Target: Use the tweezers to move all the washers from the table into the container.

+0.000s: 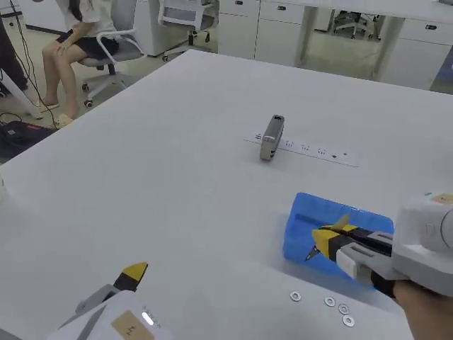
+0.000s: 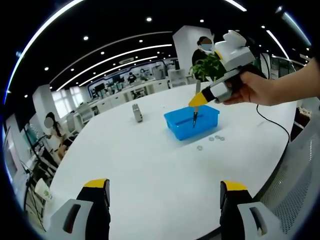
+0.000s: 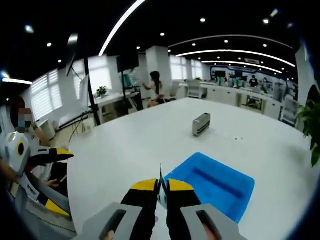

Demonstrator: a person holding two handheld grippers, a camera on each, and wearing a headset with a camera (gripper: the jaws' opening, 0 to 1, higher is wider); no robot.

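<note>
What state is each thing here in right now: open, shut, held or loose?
container: open-topped, on the table.
washers: four, loose on the table beside the container.
tweezers: held, tips down over the container.
right tongs: shut on the tweezers.
left tongs: open, empty.
gray box: lying on the table.

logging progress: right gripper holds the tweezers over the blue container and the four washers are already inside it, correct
Not quite. The head view shows the four washers lying on the table beside the blue container, not inside it. The right gripper does hold the tweezers over it.
</note>
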